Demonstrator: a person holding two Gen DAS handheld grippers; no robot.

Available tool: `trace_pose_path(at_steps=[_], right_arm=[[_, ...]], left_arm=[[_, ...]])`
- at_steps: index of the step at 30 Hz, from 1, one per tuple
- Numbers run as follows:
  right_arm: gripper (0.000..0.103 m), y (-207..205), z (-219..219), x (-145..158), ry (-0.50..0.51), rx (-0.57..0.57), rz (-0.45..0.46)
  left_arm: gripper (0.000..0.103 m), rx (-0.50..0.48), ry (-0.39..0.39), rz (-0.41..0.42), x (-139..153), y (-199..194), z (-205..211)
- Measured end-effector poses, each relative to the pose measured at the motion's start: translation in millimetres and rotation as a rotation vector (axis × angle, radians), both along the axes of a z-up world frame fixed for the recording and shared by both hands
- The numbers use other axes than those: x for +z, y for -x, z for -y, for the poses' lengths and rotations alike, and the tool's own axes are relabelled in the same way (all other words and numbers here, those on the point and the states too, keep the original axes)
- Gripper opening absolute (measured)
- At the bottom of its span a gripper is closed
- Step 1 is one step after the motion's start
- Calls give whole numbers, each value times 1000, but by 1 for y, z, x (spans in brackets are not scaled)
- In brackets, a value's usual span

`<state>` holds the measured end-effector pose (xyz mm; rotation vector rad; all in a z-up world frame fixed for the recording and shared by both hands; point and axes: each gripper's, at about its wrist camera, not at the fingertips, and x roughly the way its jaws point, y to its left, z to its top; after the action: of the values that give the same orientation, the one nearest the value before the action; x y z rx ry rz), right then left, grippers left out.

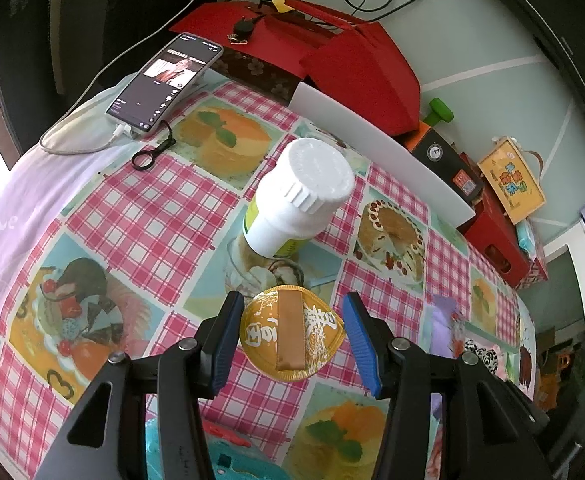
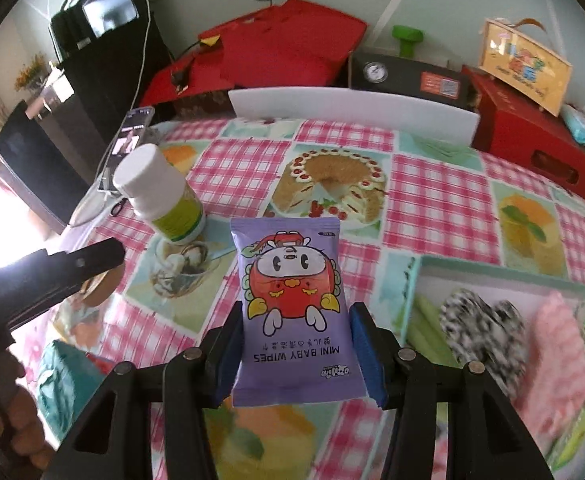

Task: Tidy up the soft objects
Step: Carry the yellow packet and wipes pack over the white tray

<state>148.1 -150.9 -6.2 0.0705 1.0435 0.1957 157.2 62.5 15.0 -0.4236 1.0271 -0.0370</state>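
A purple pack of mini baby wipes (image 2: 292,280) hangs above the checked tablecloth, and my right gripper (image 2: 297,314) is shut on its lower half. My left gripper (image 1: 292,306) is shut on a round golden foil-topped cup (image 1: 292,336) with a brown strip across its lid. From the right wrist view the left gripper's dark fingers (image 2: 84,260) come in at the left, with the cup's brown underside just below them. A teal-rimmed tray (image 2: 492,270) at the right holds soft things: green pieces (image 2: 428,320), a black-and-white plush (image 2: 480,320) and a pink item (image 2: 556,344), all blurred.
A white bottle with a green label (image 1: 300,200) stands mid-table. A phone (image 1: 164,84) on a cable lies at the far left edge. A white board (image 2: 352,110), red boxes (image 2: 284,44), a black gauge box (image 2: 404,76) and a yellow box (image 2: 524,66) line the back. A teal object (image 2: 58,384) lies front left.
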Motion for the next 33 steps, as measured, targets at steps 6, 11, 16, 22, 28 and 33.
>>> trace_pose_path(at_steps=[6, 11, 16, 22, 28, 33], right_arm=[[54, 24, 21, 8, 3, -63, 11], [54, 44, 38, 13, -19, -105, 14], [54, 61, 52, 20, -16, -144, 32], [54, 81, 75, 30, -18, -201, 61], [54, 97, 98, 33, -27, -266, 70], [54, 105, 115, 34, -19, -311, 75]], left_arm=[[53, -16, -29, 21, 9, 3, 9], [53, -9, -50, 20, 11, 5, 13], [53, -40, -75, 48, 20, 11, 28], [53, -119, -46, 81, 30, 21, 55], [53, -187, -61, 102, 35, 33, 83], [53, -233, -55, 117, 40, 42, 100]])
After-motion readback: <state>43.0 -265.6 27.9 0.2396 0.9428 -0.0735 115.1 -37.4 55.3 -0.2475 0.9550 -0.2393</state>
